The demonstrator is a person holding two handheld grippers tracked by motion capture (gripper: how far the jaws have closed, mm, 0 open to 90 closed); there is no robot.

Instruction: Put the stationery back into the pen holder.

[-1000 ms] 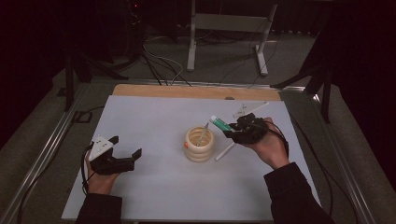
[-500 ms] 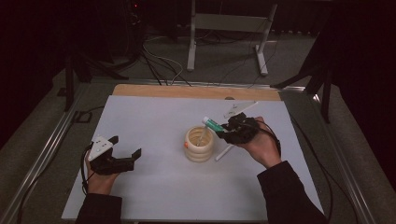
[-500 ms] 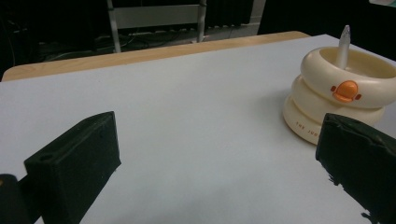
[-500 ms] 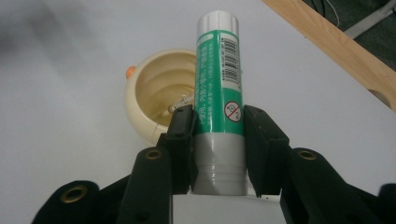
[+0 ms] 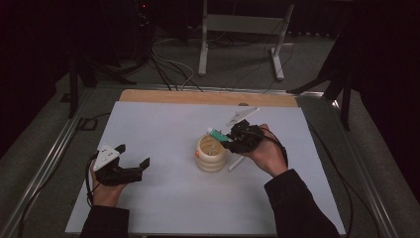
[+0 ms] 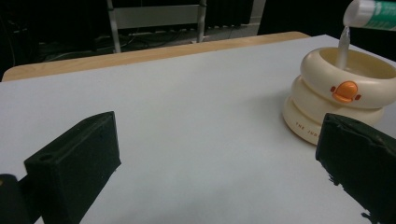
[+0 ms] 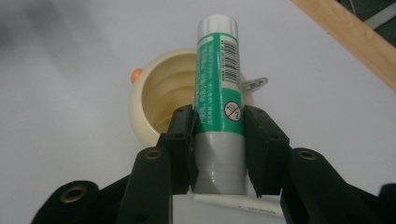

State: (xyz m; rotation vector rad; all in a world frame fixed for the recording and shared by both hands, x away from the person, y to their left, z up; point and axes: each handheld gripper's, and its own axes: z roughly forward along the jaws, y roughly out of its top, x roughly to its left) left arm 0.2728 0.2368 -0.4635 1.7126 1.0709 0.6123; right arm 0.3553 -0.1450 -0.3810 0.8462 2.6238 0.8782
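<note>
Right now: right claw [image 7: 218, 140] clamps glue stick [image 7: 218, 93] over cream holder's [image 5: 211, 153] rim.
Stick tilts above the holder mouth mid-counter [image 5: 163, 198]; white pen [image 5: 236, 163] lies just beside the holder. Left claw [image 5: 132, 157] gapes wide, holding nothing, near the counter's left edge, bare white surface between it and holder.

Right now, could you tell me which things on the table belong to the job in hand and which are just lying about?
In the job:
- green glue stick, clamped in the right gripper and held over the cup
- cream ringed cup, with a clear item standing in it

Lying about:
- white pen on the table beside the cup
- left gripper, open, resting apart from the cup
</note>
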